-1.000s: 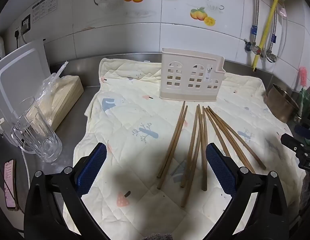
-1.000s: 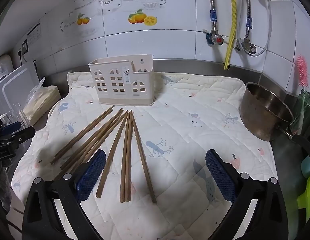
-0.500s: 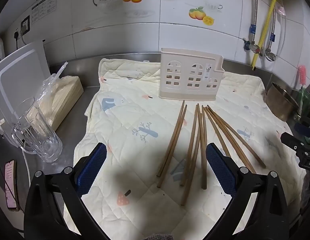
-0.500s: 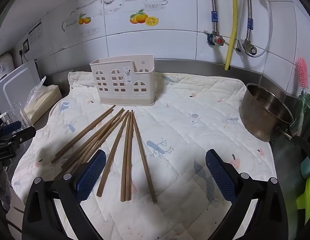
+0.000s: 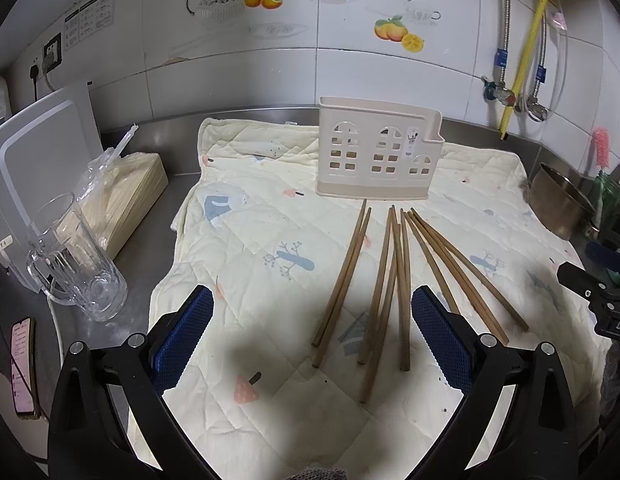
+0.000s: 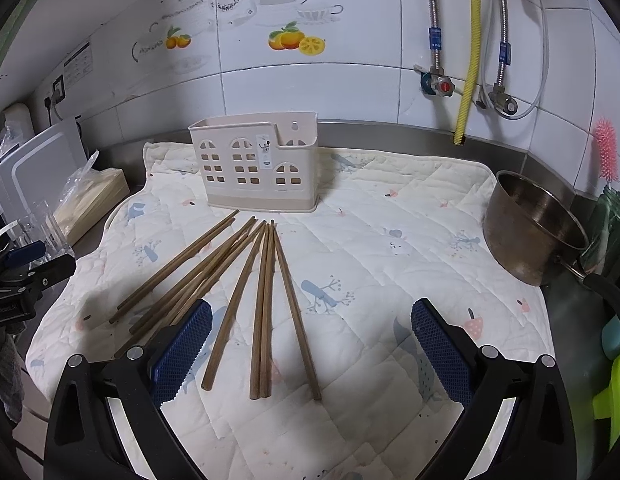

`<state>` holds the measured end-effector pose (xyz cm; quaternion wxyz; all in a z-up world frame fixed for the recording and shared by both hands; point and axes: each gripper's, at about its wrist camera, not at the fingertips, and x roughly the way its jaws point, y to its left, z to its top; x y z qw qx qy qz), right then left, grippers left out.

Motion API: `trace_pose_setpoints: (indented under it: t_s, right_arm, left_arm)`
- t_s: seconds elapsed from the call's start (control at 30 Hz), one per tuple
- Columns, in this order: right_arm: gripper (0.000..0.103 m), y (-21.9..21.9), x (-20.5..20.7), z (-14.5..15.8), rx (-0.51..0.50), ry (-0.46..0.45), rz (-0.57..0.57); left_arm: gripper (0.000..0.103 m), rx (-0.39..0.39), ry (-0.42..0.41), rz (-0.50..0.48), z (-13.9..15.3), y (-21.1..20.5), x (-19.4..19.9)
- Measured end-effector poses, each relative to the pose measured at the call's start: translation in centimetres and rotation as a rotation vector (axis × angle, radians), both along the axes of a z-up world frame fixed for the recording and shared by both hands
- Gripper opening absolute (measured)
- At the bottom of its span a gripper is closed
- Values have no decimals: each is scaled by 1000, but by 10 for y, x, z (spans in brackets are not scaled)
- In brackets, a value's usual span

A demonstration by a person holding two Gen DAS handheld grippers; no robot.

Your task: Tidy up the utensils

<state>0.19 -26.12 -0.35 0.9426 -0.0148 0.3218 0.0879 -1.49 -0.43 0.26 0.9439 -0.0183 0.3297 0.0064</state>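
Several brown wooden chopsticks point(image 5: 394, 276) point(image 6: 266, 304) lie fanned out on a cream quilted mat point(image 5: 270, 240) point(image 6: 390, 248). Behind them a beige utensil holder point(image 5: 376, 150) point(image 6: 256, 168) with window-shaped cutouts stands upright and looks empty. My left gripper point(image 5: 312, 340) hovers open above the mat, near the chopsticks' front ends. My right gripper point(image 6: 310, 344) is open too, with the rightmost chopsticks' ends between its blue pads. Nothing is held.
A glass mug point(image 5: 76, 260), a bag of disposable chopsticks point(image 5: 122, 196), a white board point(image 5: 34, 152) and a phone point(image 5: 24, 366) sit left of the mat. A metal pot point(image 6: 538, 226) stands at the right. Pipes and a yellow hose point(image 6: 468, 52) run down the tiled wall.
Both views drift slightly; the right gripper has eased a little forward toward the chopsticks. No object has moved and both grippers stay open.
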Motion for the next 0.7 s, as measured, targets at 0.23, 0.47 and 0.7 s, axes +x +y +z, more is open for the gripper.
trace_pose_setpoints:
  t_s: [0.23, 0.47, 0.7]
  right_arm:
    - [97, 3, -8, 1, 0, -12, 7]
    - [97, 3, -15, 2, 3, -23, 13]
    - [97, 5, -24, 2, 9, -34, 24]
  left_arm:
    - [98, 3, -8, 0, 4, -1, -7]
    - [98, 9, -11, 4, 4, -4, -13]
    - [98, 17, -29, 7, 7, -5, -28]
